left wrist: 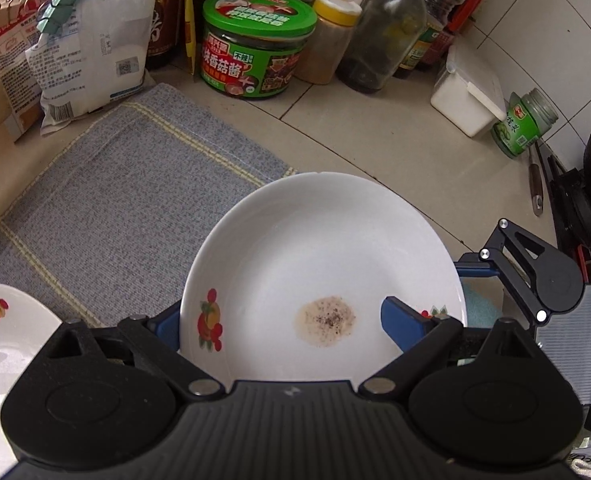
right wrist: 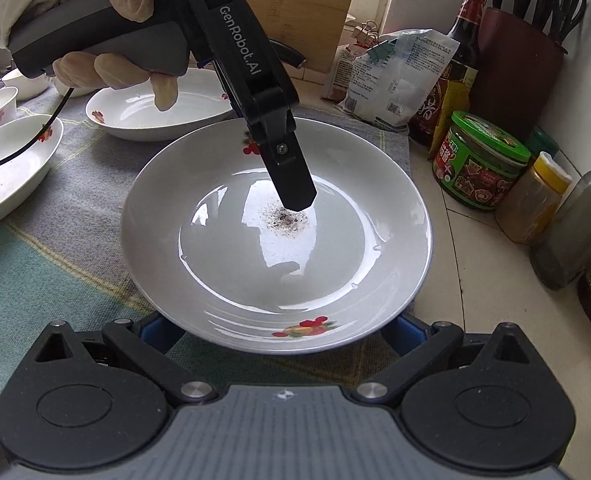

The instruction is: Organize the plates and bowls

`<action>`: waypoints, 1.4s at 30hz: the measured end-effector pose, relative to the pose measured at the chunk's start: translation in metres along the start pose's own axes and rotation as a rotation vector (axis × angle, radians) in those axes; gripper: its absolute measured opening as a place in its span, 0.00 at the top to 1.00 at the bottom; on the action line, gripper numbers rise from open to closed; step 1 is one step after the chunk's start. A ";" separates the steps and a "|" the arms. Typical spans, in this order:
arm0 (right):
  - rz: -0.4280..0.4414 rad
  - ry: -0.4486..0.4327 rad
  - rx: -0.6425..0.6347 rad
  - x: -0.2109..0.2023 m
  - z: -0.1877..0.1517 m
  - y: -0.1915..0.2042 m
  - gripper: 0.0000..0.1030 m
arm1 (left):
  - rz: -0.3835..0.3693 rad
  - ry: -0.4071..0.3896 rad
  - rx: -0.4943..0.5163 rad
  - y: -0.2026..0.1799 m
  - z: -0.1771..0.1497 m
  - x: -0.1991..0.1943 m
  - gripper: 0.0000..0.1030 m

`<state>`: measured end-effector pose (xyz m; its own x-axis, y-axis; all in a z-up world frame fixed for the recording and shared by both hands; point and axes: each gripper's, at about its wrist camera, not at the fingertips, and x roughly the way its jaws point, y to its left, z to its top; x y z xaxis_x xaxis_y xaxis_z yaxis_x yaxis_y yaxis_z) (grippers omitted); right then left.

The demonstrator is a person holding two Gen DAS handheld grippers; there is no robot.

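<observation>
Left gripper [left wrist: 281, 316]: one finger inside the plate [left wrist: 319, 248], one under it. Jaws apparently clamped on its wall, though the lower finger is hidden.
Right gripper [right wrist: 283, 330]: jaws spread wide, both fingers beneath the near rim, likely as support.
Tabletop [left wrist: 375, 140]: tiled; jars [left wrist: 255, 48] crowd the back edge.
Cloth [left wrist: 115, 200]: plate sits over its right edge; free room lies leftward.
Second plate [right wrist: 155, 112]: just behind, a probable stacking spot.
Crumbs [left wrist: 326, 322]: mid-plate; keep level.

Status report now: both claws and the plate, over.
Left claw shut on stained plate, one finger inside. Right claw open, fingers under near rim. Second plate behind, apart.
</observation>
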<state>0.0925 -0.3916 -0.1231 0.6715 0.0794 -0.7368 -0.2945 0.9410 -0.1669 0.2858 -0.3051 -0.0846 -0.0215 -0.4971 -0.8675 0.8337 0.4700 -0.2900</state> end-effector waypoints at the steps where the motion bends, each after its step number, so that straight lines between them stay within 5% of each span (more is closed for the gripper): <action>1: 0.000 0.001 0.001 0.001 0.000 -0.001 0.00 | 0.001 -0.002 -0.003 0.001 0.002 0.002 0.07; 16: 0.008 0.009 0.032 0.009 0.002 -0.010 0.00 | 0.012 0.000 -0.036 0.012 0.008 0.017 0.07; 22: -0.003 0.009 0.030 0.007 0.002 -0.008 0.00 | 0.070 -0.028 0.016 0.002 0.003 0.015 0.06; 33: -0.021 0.006 0.089 -0.024 -0.011 0.002 0.00 | 0.142 -0.208 0.050 -0.023 -0.023 -0.042 0.04; 42: -0.076 -0.050 0.087 -0.056 -0.013 0.029 0.00 | 0.276 -0.423 0.050 -0.080 -0.089 -0.100 0.01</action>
<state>0.0378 -0.3731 -0.0952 0.7231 0.0206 -0.6904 -0.1824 0.9698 -0.1621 0.1721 -0.2275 -0.0106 0.4205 -0.6161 -0.6660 0.8024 0.5952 -0.0439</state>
